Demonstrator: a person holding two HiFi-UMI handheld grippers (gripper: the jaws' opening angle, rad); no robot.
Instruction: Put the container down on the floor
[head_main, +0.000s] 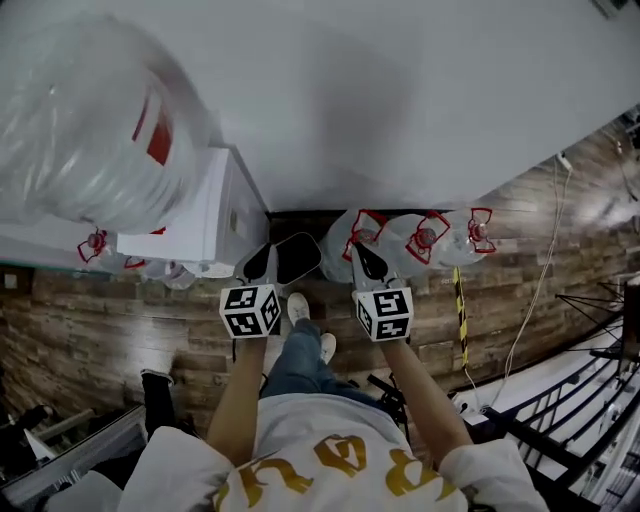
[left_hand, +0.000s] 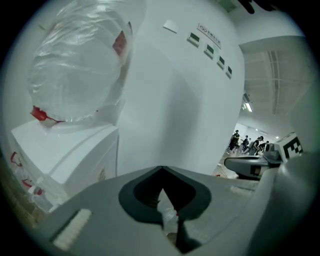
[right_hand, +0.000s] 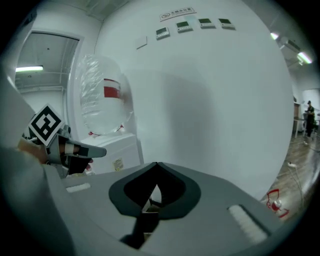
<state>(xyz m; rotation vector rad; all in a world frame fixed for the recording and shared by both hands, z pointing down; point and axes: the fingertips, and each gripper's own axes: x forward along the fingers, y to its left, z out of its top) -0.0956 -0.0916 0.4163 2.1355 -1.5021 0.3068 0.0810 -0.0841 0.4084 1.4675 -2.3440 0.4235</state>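
Note:
A big clear water jug (head_main: 90, 130) wrapped in plastic, with a red label, stands upside down on a white dispenser (head_main: 205, 215) against the wall. The left gripper view shows this jug (left_hand: 75, 75) up and to the left, and the right gripper view shows the jug (right_hand: 102, 100) at the left. Several more jugs with red handles (head_main: 425, 240) lie on the wooden floor by the wall. My left gripper (head_main: 262, 262) (left_hand: 162, 168) and my right gripper (head_main: 368, 258) (right_hand: 157, 163) are raised side by side towards the wall. Both are shut and hold nothing.
The white wall (head_main: 400, 100) is straight ahead. Smaller jugs (head_main: 95, 245) lie left of the dispenser. A white cable (head_main: 535, 300) and a yellow-black strip (head_main: 462, 310) run over the floor at the right. Metal racks (head_main: 590, 400) stand at the lower right. The person's feet (head_main: 298, 306) are below the grippers.

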